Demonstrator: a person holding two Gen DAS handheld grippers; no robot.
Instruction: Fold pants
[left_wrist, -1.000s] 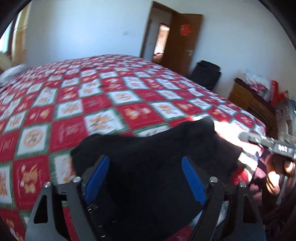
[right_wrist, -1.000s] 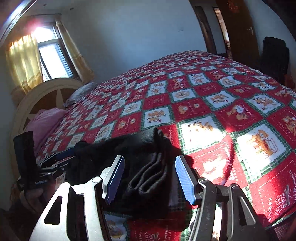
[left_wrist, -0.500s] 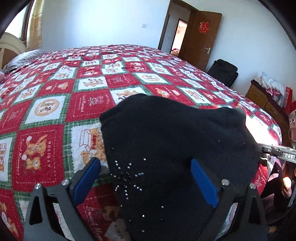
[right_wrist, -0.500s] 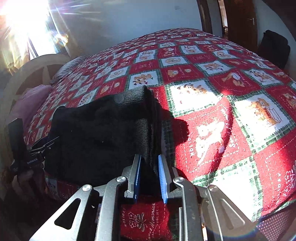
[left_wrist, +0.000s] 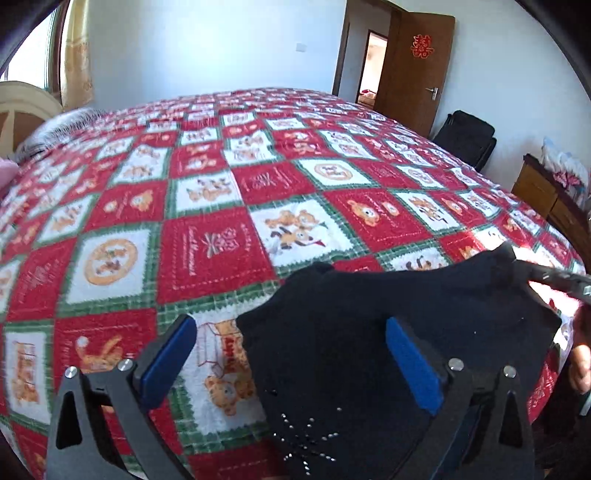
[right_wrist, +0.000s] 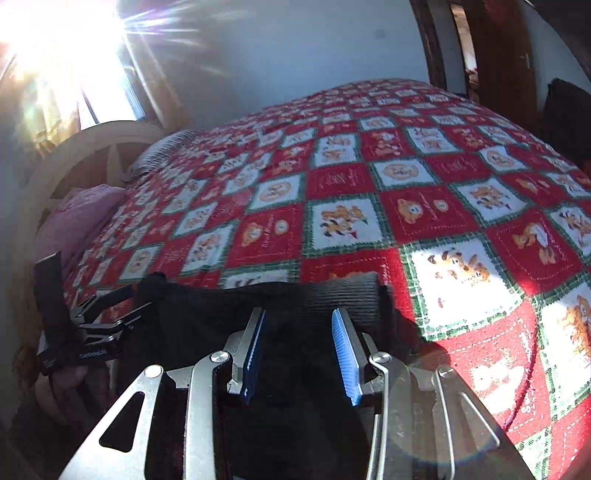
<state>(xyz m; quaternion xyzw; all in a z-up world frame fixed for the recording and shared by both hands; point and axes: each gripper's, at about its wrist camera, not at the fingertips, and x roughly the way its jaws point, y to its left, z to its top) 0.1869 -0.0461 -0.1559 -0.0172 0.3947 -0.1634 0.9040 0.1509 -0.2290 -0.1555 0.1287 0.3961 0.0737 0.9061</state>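
The black pants (left_wrist: 388, 332) lie folded at the near edge of the bed, with a small stud pattern near my side. My left gripper (left_wrist: 291, 354) is open above their left part, holding nothing. In the right wrist view the pants (right_wrist: 295, 321) show a ribbed waistband edge at the far side. My right gripper (right_wrist: 299, 347) is open over the pants, its blue pads apart. The right gripper's tip shows at the pants' right corner in the left wrist view (left_wrist: 554, 280). The left gripper shows at the left in the right wrist view (right_wrist: 96, 325).
The bed carries a red, white and green patchwork quilt (left_wrist: 221, 221). A wooden headboard (right_wrist: 74, 155) and pink pillow (right_wrist: 77, 221) are at the left. An open brown door (left_wrist: 417, 66), a black bag (left_wrist: 469, 136) and a wooden cabinet (left_wrist: 546, 192) stand to the right.
My right gripper, shut on the pants' edge half a second ago, has opened and let go. My left gripper stayed open and has shifted left off the pants' middle.
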